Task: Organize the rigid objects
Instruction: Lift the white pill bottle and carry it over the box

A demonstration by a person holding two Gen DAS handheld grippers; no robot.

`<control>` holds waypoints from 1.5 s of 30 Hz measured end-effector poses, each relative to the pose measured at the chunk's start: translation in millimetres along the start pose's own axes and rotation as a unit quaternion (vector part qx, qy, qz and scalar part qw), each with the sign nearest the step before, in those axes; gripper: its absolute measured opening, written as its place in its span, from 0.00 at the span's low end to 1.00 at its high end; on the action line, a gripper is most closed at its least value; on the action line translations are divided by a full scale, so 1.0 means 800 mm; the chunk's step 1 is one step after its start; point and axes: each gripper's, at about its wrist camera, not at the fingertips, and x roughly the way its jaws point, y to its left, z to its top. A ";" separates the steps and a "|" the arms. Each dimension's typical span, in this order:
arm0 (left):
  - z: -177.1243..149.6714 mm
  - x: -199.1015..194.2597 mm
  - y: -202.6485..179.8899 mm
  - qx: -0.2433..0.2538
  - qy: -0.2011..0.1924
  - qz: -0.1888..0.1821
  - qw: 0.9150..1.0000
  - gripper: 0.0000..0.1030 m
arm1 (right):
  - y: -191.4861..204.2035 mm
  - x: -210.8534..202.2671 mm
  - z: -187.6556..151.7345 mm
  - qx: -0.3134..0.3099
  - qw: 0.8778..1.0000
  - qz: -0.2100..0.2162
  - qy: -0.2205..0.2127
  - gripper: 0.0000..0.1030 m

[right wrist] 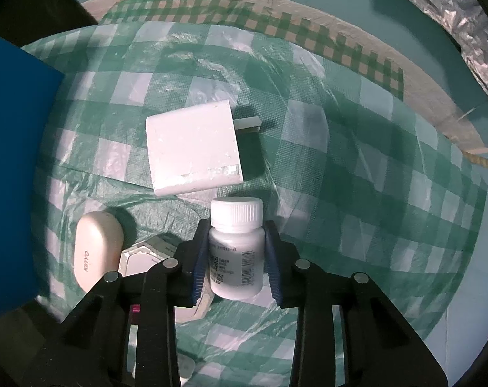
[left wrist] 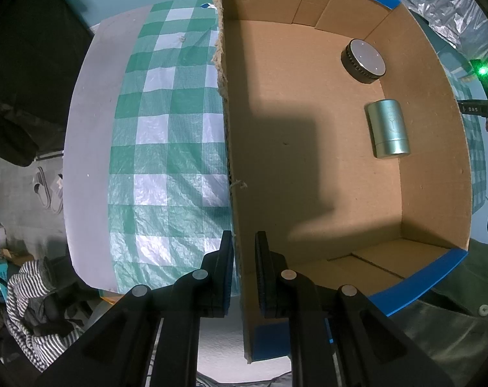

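Note:
In the left wrist view my left gripper (left wrist: pixel 244 242) is shut on the near left wall of the cardboard box (left wrist: pixel 234 148), one finger inside and one outside. Inside the box lie a black round puck with a grey top (left wrist: pixel 363 61) and a silver-green tin (left wrist: pixel 389 129) on its side. In the right wrist view my right gripper (right wrist: pixel 236 248) is shut on a white pill bottle (right wrist: pixel 236 245) with a ribbed cap. Ahead of it on the checked cloth lies a white plug charger (right wrist: pixel 192 150). A cream earbud case (right wrist: pixel 95 248) lies at the left.
A green-and-white checked cloth (left wrist: pixel 166 135) covers the table. A white blister pack (right wrist: pixel 140 258) lies under my right gripper's left finger. The box's blue outer wall (right wrist: pixel 15 174) stands at the left of the right wrist view. Clothes and shoes (left wrist: pixel 47 190) lie on the floor.

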 end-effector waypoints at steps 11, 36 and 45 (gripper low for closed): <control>0.001 0.001 0.000 0.002 -0.001 -0.001 1.000 0.11 | 0.009 -0.033 -0.006 0.007 1.000 0.013 -0.014 0.31; -0.003 -0.002 0.007 0.004 -0.005 -0.009 1.000 0.11 | 0.133 -0.122 0.016 -0.096 0.992 0.055 -0.053 0.31; -0.004 -0.002 0.006 0.005 -0.007 -0.011 1.000 0.11 | 0.224 -0.146 0.042 -0.165 0.981 0.072 -0.072 0.31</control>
